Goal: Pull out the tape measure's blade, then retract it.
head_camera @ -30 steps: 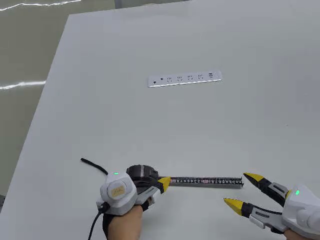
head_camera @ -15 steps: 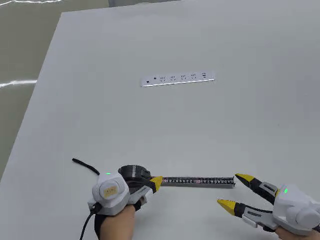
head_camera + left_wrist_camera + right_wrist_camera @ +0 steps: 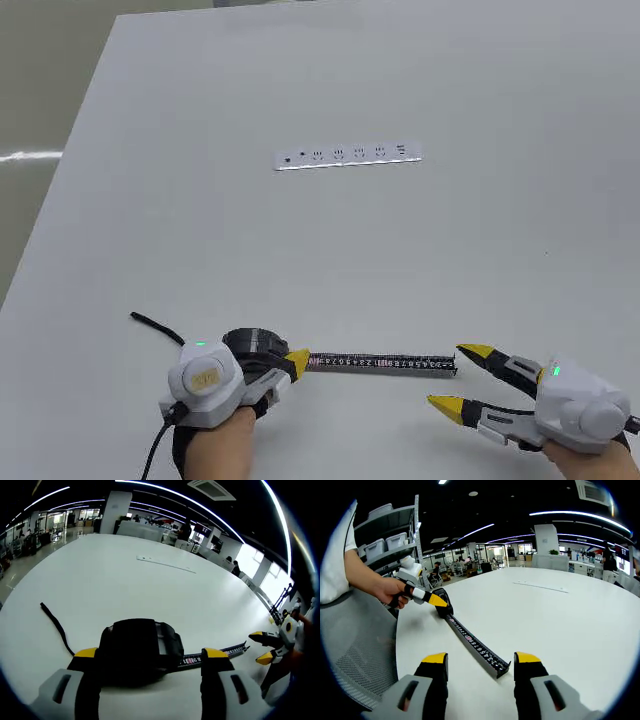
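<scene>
A black tape measure [image 3: 250, 347] lies on the white table [image 3: 400, 260] near its front edge, on the person's left. Its steel blade [image 3: 380, 363] with printed markings is drawn out flat along the tabletop toward the right. A thin black strap [image 3: 150, 325] trails from the case to the left.

The left gripper [image 3: 280, 368] sits right at the case. In the left gripper view its yellow-tipped jaws stand on either side of the tape measure [image 3: 140, 650], opened about as wide as the case. One jaw lies against the case. The other, on the side where the blade [image 3: 215, 655] leaves, seems to stand a little off it, so I cannot tell whether the left gripper [image 3: 150, 653] truly clamps the case.

The right gripper [image 3: 460, 378] is at the blade's far end, with its jaws spread wide and nothing between them. In the right gripper view the hooked tip of the blade [image 3: 477, 647] lies on the table just ahead of the right gripper [image 3: 480, 657] and between the lines of the two jaws, touching neither.

A long white power strip [image 3: 348, 156] lies well apart from all this, farther back on the table.
</scene>
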`<move>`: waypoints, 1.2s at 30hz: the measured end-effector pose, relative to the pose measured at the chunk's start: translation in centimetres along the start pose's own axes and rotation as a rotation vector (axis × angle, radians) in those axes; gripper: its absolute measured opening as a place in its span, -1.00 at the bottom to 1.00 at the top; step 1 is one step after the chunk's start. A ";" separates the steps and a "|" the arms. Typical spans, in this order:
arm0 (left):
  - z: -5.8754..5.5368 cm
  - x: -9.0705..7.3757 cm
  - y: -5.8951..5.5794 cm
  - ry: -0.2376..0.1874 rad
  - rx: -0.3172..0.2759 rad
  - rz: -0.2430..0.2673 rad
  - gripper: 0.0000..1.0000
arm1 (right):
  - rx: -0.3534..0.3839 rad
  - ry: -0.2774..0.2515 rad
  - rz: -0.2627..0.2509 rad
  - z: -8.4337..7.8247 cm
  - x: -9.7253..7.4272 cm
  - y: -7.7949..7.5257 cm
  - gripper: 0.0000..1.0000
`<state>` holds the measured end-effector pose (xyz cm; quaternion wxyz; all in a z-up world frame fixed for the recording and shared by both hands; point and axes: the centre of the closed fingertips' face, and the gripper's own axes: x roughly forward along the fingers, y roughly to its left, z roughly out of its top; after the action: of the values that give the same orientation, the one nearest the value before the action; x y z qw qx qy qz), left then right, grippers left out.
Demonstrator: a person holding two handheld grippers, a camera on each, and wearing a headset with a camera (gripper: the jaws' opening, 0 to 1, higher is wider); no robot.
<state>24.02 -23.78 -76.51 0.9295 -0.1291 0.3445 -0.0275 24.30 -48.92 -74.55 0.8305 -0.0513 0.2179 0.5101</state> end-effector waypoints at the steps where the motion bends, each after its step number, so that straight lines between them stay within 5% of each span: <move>1: 0.0 0.0 0.0 0.000 0.000 0.002 0.62 | 0.001 -0.001 0.001 0.0 0.0 -0.1 0.04; 36: 0.1 0.5 0.7 0.005 -0.033 0.087 0.56 | 0.008 0.057 0.084 -2.5 1.5 -1.1 -0.18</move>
<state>24.40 -23.10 -76.91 0.9266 -0.1294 0.3526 0.0183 25.04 -48.94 -77.53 0.8021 -0.0532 0.2454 0.5419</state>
